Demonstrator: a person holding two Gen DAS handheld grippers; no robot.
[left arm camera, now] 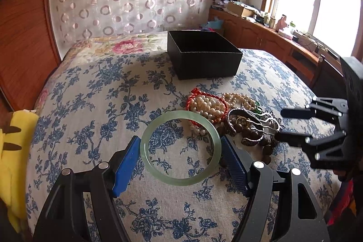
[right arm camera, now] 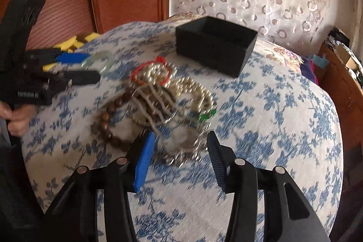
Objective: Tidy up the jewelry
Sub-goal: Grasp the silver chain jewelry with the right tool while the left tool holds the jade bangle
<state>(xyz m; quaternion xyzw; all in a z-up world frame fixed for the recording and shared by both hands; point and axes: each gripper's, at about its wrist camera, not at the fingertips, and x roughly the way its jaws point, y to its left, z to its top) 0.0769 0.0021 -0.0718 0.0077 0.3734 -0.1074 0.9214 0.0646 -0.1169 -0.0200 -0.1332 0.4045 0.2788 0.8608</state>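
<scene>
A pale green jade bangle [left arm camera: 180,147] lies flat on the blue-flowered cloth, and my left gripper [left arm camera: 180,146] is open with one blue pad on each side of it, close to or touching its rim. The bangle also shows in the right wrist view [right arm camera: 98,61]. A jewelry pile [left arm camera: 229,115] lies just right of it: pearl strands, a red cord, a silver cuff, brown wooden beads [right arm camera: 113,119] and a wavy silver hair comb [right arm camera: 154,103]. My right gripper [right arm camera: 180,142] is open over the near edge of the pile, blurred. An open black box [left arm camera: 204,53] stands behind.
A yellow plush toy [left arm camera: 13,151] lies at the left edge of the bed. A wooden headboard [left arm camera: 25,37] rises behind at the left. A low wooden cabinet [left arm camera: 272,37] with clutter runs under the window at the right.
</scene>
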